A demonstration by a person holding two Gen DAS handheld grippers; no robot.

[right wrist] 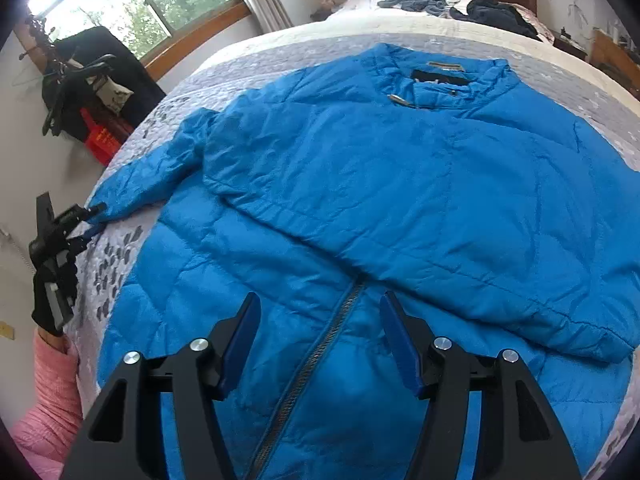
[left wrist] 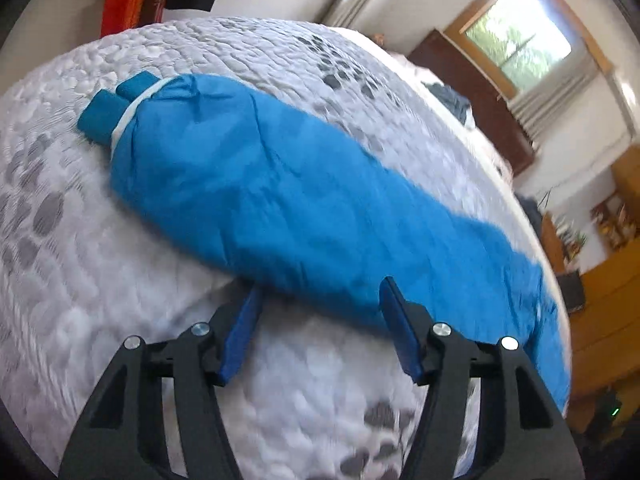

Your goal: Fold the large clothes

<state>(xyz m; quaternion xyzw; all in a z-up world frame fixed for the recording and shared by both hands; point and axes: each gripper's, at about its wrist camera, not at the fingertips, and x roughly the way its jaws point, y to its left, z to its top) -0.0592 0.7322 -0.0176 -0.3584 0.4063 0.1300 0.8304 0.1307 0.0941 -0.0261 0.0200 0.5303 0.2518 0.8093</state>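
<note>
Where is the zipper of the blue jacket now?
In the right wrist view the zipper runs down the blue jacket, between the open right gripper fingers.

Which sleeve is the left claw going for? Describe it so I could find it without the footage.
On the grey-patterned quilt covering the bed lies a blue puffer jacket, zip up. One sleeve is already folded across the chest; the other sleeve stretches out sideways over the quilt. The open left claw is at its cuff.
</note>
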